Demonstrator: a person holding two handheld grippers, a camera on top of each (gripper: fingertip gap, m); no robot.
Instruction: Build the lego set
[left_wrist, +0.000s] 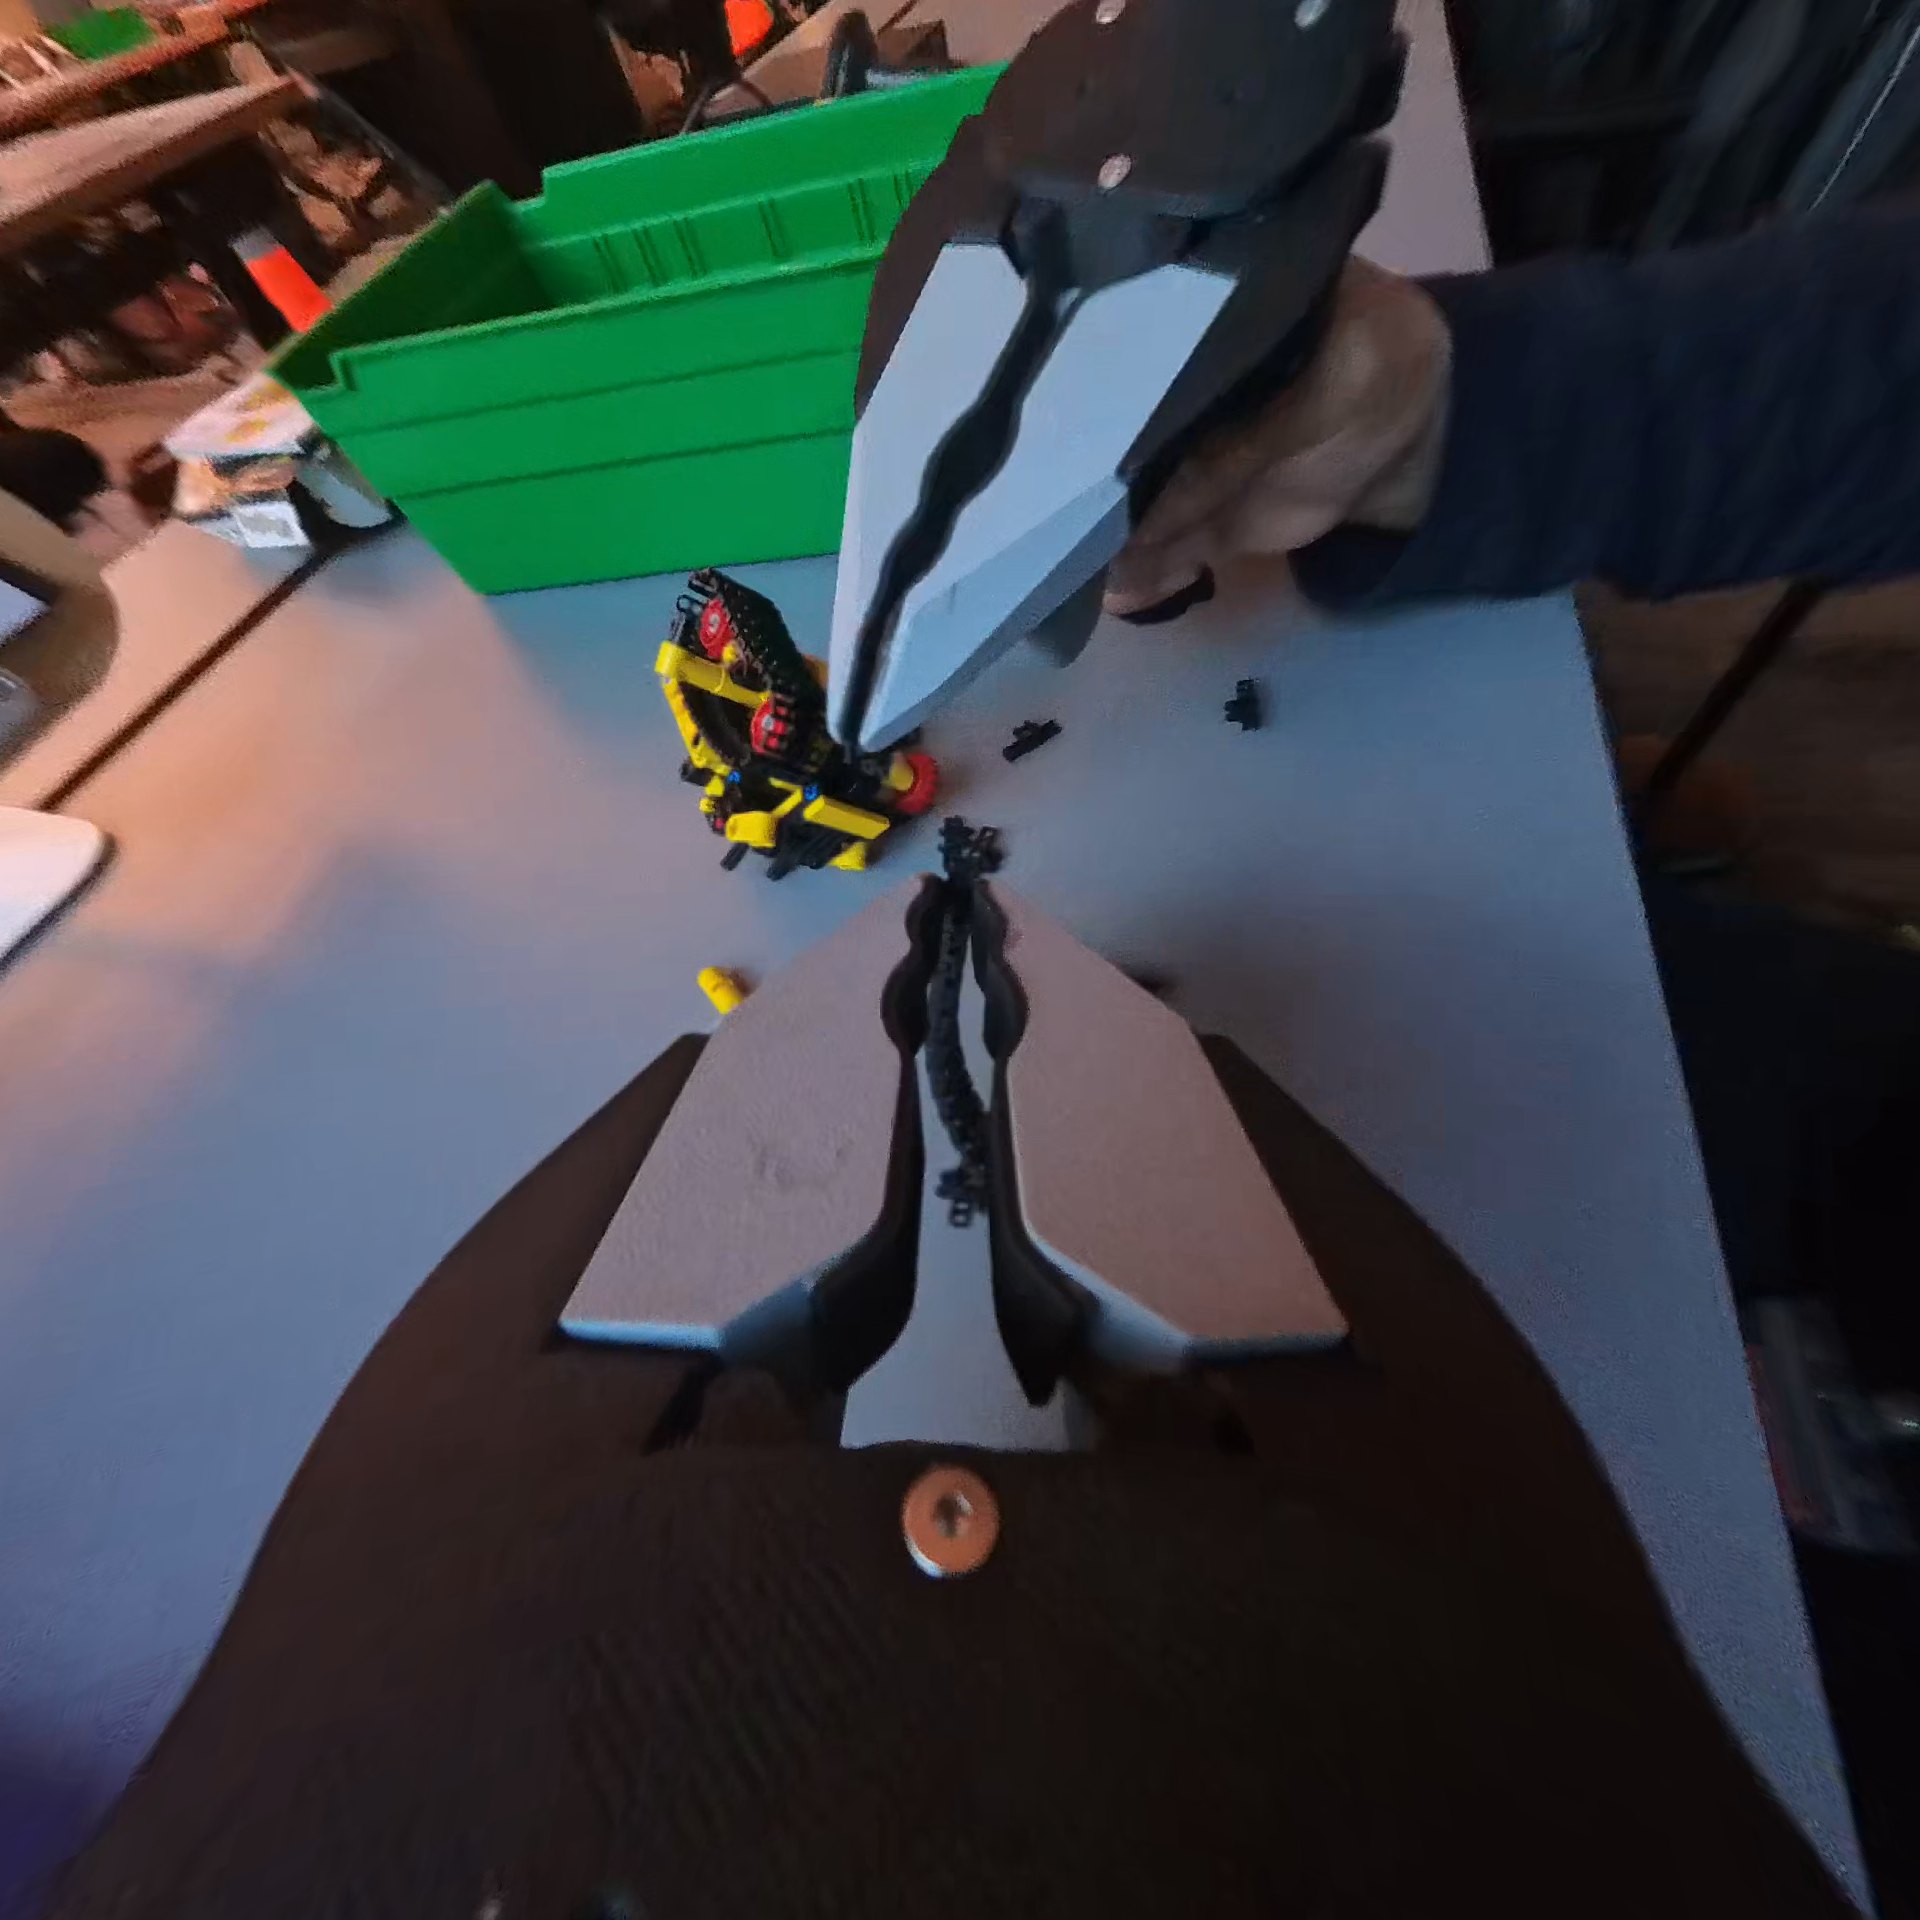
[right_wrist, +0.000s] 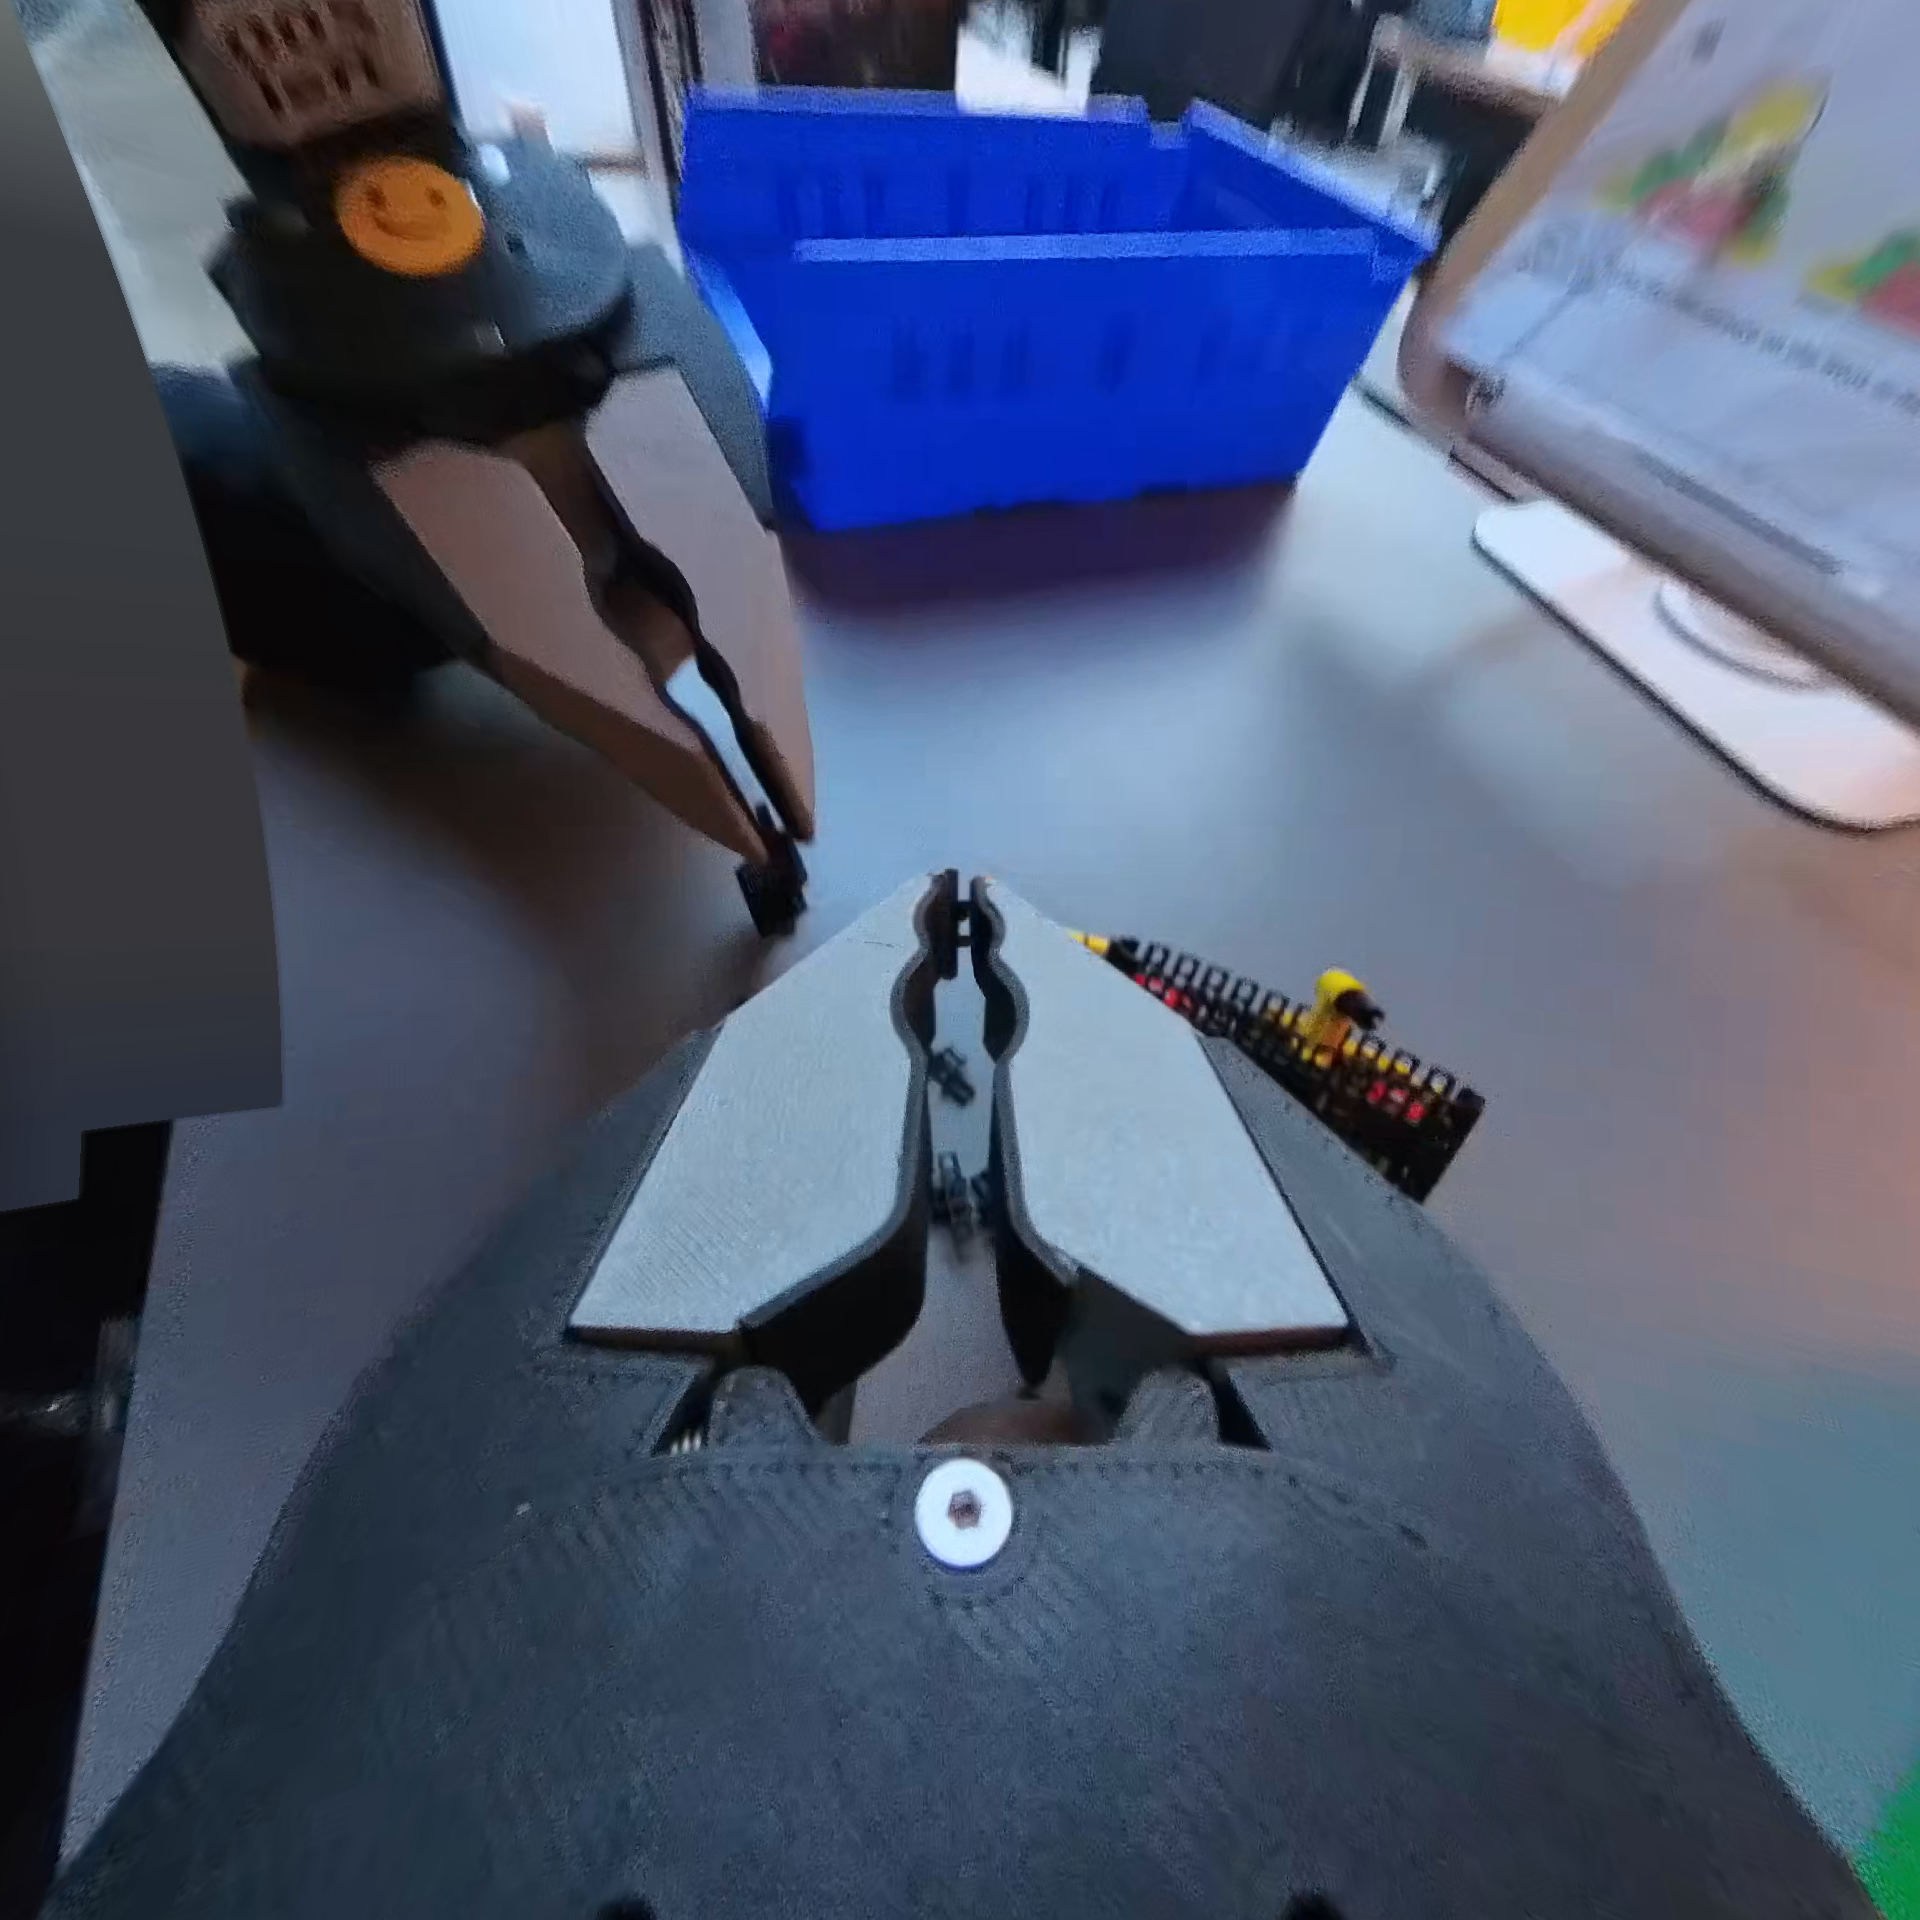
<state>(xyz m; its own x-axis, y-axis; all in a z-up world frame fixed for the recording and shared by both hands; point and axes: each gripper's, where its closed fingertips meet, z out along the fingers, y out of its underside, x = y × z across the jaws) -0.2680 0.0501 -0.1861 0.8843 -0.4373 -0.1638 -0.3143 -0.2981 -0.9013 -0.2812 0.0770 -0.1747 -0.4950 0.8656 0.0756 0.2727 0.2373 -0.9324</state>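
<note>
Green bin (left_wrist: 623, 395) behind lego model (left_wrist: 774, 727)

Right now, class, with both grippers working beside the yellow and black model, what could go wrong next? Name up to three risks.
1. The left gripper pinches the black track chain only at its tips; the dangling length could slip or snag.
2. The right gripper presses at the tilted lego model, which might topple.
3. Loose black pieces and a yellow piece on the table could be knocked away.

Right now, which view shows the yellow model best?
The left wrist view: the model stands whole on the table by the green bin. The right wrist view catches only its track behind the right gripper.
</note>
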